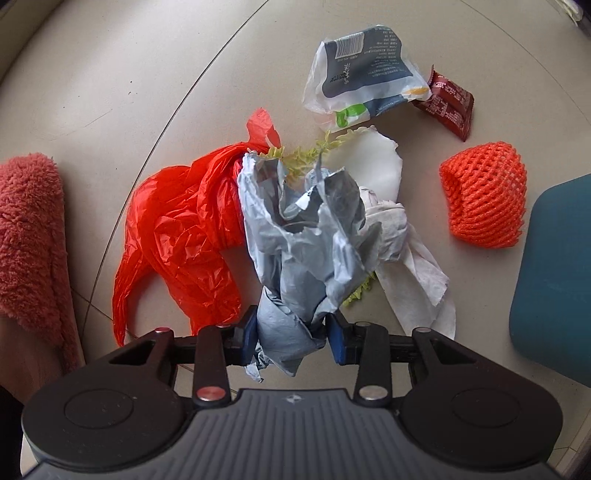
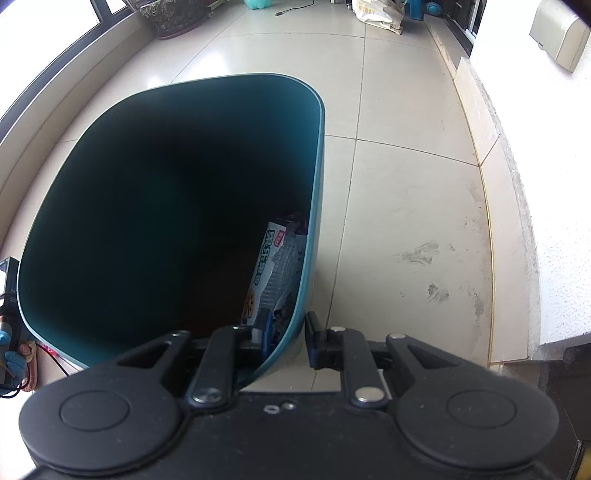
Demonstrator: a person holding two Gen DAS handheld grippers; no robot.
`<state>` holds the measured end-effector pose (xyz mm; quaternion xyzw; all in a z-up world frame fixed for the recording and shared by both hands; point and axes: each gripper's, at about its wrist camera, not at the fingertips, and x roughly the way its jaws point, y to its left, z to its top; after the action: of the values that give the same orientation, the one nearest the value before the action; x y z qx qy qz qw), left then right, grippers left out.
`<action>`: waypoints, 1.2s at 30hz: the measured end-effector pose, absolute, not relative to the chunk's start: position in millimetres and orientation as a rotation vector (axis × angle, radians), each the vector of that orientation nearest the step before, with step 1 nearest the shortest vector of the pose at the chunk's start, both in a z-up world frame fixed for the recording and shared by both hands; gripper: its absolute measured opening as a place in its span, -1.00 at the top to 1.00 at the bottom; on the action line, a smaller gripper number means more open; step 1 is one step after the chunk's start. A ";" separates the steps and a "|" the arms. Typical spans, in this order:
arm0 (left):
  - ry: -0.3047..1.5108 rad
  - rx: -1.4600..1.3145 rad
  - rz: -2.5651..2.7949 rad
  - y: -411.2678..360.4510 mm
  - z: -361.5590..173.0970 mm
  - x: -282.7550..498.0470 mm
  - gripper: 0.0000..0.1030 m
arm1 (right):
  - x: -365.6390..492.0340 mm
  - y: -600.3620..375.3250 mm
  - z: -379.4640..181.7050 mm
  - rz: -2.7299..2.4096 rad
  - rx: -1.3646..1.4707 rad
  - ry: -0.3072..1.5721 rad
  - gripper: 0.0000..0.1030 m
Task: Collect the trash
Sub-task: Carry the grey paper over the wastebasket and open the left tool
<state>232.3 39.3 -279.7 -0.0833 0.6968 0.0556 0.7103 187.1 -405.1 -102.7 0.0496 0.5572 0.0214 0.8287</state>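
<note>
A pile of trash lies on the tiled floor in the left wrist view. My left gripper (image 1: 293, 339) points down, shut on the lower end of a crumpled grey plastic bag (image 1: 303, 236). Beside it lie a red plastic bag (image 1: 181, 229), white tissue (image 1: 417, 280) and yellow-green shreds (image 1: 306, 155). Farther off are a blue-white wrapper (image 1: 365, 74), a dark red wrapper (image 1: 448, 101) and an orange foam net (image 1: 484, 195). My right gripper (image 2: 288, 332) is shut on the wall of the teal bin (image 2: 321, 147), one finger inside, one outside. A snack box (image 2: 273, 269) lies inside.
The teal bin (image 1: 554, 280) stands at the right edge of the left wrist view. A pink fluffy slipper (image 1: 29, 236) is at the left. In the right wrist view a raised ledge (image 2: 476, 110) runs along the right, with a plant pot (image 2: 170, 18) at the far left.
</note>
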 end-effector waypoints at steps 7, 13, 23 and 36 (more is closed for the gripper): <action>1.466 -0.234 0.037 22.3 -209.8 220.3 0.28 | 186.2 -403.3 -102.7 0.041 0.102 1.173 0.67; 1.390 -0.215 -0.058 -12.9 -139.5 219.6 0.28 | 185.4 -402.4 -102.1 0.040 0.096 1.170 0.68; 1.237 -0.105 -0.254 -90.0 -25.2 197.9 0.28 | 183.2 -397.9 -100.7 0.039 0.075 1.165 0.71; 1.170 0.025 -0.466 -201.1 20.1 188.6 0.28 | 180.8 -397.4 -100.2 0.041 0.074 1.161 0.71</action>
<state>188.6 -201.1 20.1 0.0119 0.5469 -0.2181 0.8082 180.9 -397.4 -100.2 0.0349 0.5484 0.0194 0.8353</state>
